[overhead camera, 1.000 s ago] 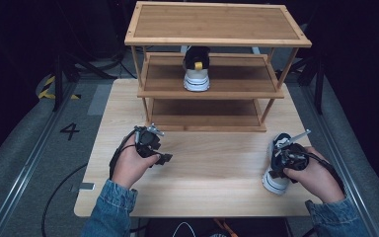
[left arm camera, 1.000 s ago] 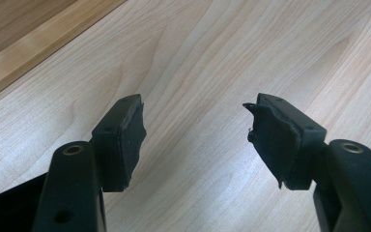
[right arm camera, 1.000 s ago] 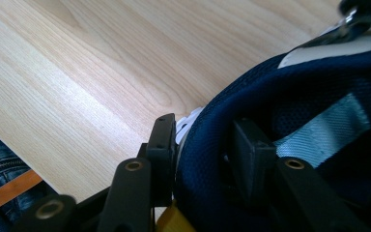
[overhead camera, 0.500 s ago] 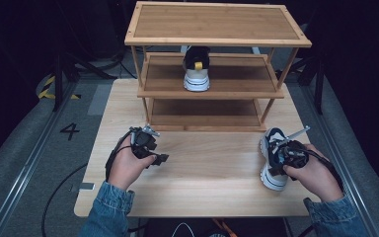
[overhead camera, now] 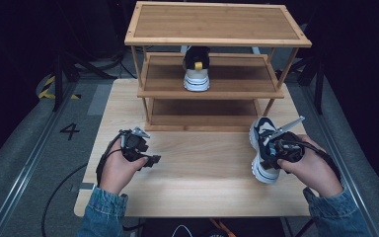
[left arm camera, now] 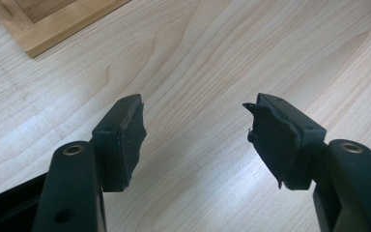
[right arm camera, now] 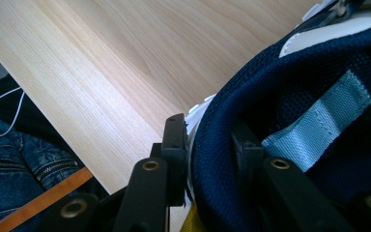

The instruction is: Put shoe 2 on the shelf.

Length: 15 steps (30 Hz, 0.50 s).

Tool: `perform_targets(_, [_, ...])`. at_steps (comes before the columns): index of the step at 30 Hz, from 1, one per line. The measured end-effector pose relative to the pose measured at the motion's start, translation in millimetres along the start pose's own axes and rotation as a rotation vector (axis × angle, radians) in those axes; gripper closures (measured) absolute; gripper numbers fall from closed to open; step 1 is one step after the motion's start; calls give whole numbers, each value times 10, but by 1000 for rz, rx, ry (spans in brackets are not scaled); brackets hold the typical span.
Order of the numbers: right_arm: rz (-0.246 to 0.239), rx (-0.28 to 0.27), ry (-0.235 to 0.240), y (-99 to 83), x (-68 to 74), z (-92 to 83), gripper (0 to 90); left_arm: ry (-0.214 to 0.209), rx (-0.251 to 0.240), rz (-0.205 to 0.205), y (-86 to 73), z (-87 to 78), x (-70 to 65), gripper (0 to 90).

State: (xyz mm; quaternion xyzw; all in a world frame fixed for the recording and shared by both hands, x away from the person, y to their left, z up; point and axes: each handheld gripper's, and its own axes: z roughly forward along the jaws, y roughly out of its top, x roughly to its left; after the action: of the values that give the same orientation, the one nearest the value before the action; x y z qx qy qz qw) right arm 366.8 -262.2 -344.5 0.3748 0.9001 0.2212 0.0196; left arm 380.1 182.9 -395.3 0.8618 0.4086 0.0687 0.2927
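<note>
I see a pale wooden bench (overhead camera: 202, 173) from above, with a three-tier wooden shoe rack (overhead camera: 217, 29) at the top centre of the frame. One sneaker (overhead camera: 196, 69) sits on the rack's middle shelf. At lower right, my right gripper (overhead camera: 276, 148) has its fingers (right arm camera: 174, 145) clenched on the padded collar of a navy and white sneaker (overhead camera: 262, 148), one finger outside and one inside the opening; its sole meets the bench. At lower left, my left gripper (overhead camera: 145, 159) hovers over bare bench, its fingers (left arm camera: 125, 135) released and spread wide, grasping nothing.
</note>
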Motion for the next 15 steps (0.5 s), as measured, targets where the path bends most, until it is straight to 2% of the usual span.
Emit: perform_targets(15, [-78, 2, -7, 355, 261, -241, 733, 13, -12, -27, -102, -98, 56, 369])
